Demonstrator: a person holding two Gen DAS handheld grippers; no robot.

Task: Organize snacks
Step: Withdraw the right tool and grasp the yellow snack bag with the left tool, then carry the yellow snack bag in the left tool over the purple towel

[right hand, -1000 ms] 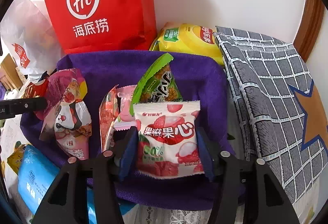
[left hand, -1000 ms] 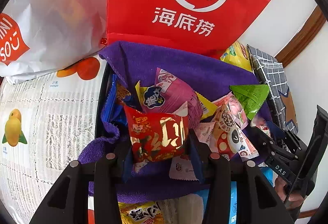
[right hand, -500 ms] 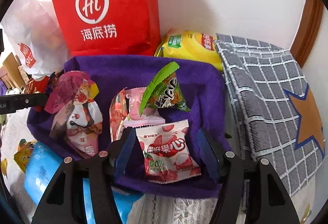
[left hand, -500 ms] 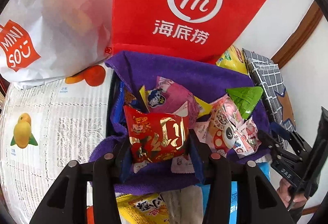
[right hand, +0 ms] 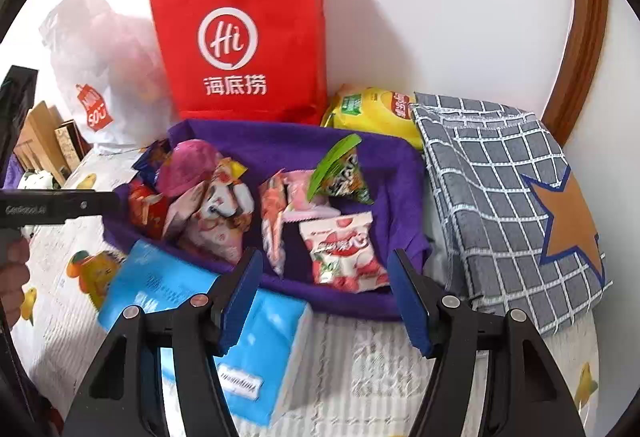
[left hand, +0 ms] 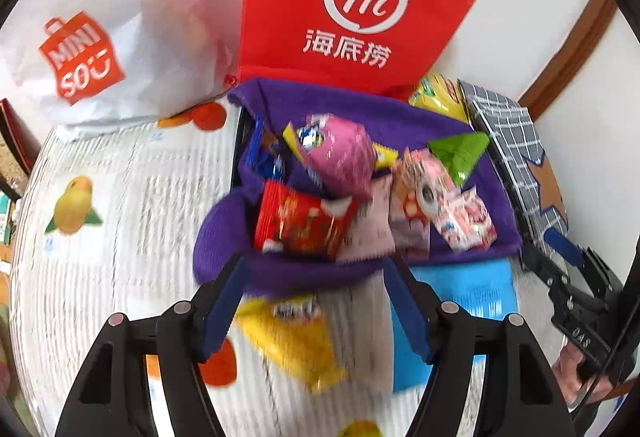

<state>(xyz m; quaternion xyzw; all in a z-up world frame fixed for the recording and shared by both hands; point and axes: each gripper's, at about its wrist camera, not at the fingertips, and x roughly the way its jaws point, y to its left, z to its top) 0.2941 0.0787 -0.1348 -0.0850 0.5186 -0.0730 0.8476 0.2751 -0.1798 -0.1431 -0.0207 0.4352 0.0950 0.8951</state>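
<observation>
We hold both claws spread and empty: ahead of the left gripper (left hand: 316,301) a glossy red foil packet (left hand: 300,223) lies on the fuzzy purple tray (right hand: 394,173); the crinkly strawberry packet (right hand: 344,249) lies flat just beyond the right gripper (right hand: 326,293).

Red bag (right hand: 240,33): I read "Hi" inside a white speech-bubble ring, with "海底捞" in white below it.
White bag (left hand: 104,37): I read "MINI SO" on an orange shopping-bag logo.
Strawberry packet (right hand: 345,249): I make out "心" in white; the smaller print is illegible to me.
Right gripper (left hand: 576,301): I read "DAS" in white on its black body.
Left gripper (right hand: 60,207): white lettering on its body, too small for me to read.
Blue tissue pack (right hand: 208,317): white print, blurred.
</observation>
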